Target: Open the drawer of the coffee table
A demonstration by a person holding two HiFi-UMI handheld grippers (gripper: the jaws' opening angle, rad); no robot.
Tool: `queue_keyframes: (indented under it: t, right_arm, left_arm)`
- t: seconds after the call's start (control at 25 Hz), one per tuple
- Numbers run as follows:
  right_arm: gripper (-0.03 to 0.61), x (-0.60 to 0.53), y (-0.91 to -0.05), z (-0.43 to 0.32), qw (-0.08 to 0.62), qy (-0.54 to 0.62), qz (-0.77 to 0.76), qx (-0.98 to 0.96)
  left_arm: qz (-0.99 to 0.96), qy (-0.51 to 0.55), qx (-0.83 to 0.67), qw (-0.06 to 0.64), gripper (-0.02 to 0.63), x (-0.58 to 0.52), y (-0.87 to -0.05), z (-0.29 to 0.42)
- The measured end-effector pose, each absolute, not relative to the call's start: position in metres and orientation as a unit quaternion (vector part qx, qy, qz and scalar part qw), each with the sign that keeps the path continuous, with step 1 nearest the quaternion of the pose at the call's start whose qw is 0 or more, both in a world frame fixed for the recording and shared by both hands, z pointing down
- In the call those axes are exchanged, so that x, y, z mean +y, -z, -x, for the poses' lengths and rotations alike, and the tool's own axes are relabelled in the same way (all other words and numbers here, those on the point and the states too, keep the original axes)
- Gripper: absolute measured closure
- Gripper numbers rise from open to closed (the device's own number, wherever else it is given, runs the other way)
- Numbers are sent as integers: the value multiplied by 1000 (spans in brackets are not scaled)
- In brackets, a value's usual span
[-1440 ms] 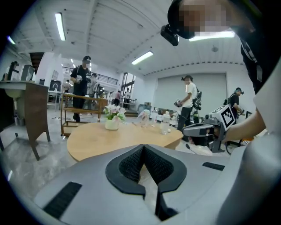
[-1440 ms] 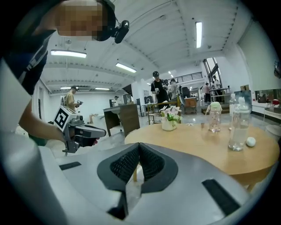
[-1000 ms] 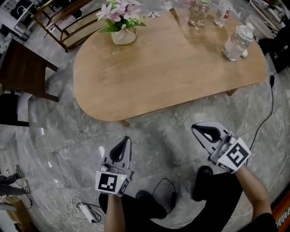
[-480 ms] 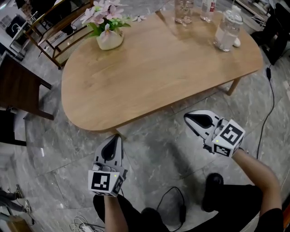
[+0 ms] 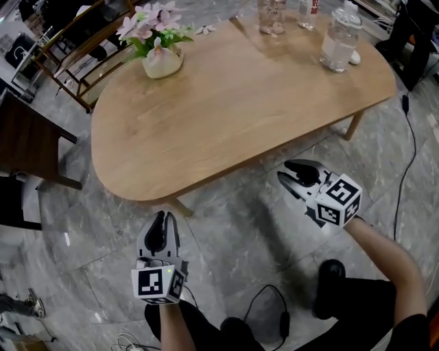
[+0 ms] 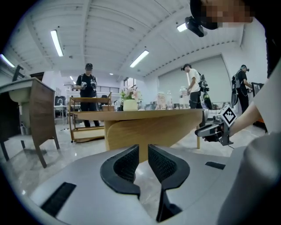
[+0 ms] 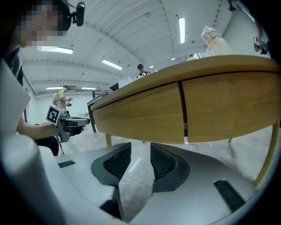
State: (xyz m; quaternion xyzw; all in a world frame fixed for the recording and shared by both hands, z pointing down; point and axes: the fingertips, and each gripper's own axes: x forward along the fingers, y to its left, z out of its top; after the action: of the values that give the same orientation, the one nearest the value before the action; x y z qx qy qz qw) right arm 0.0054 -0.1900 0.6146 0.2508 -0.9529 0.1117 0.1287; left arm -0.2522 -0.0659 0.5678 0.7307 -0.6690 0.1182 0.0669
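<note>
The oval wooden coffee table stands in front of me on grey stone floor. In the right gripper view its curved front apron shows two drawer fronts split by a vertical seam, and both look closed. My right gripper hangs low just short of the table's near edge and points at that apron. My left gripper is lower left, off the table's rounded end. The jaws of both have just been opening. Each pair stands a small gap apart with nothing between.
A flower pot, a water bottle and a glass stand on the tabletop. A dark chair and a rattan shelf are at left. A cable runs along the floor at right. Several people stand beyond the table.
Both grippers have sunk toward the floor in front of the table's near edge. Their jaws, shut before, now stand slightly apart.
</note>
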Motion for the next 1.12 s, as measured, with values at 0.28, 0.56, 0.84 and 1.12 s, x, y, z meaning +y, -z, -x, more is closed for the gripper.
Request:
queue_keyframes:
  t: [0.28,0.56,0.84,1.12]
  right_arm:
    - [335,-209,-632,-14,123,-161,-286,-937]
    - [298,-232,-646,-20,105,-209,-310,-921]
    - [287,-246,-641,-24,75,-228,-306,-921]
    - [287,-252,-628,-7,30,-252,-301,-919]
  left_arm:
    - [-719,-105,-681,83,378,-66,-577,270]
    - [-717,-105,-684,91,234,-84,-587,275]
    - [-716,-87,-688,76,221,-89,-579,275]
    - [-717,-86,-689,68,218,-92,-575,271]
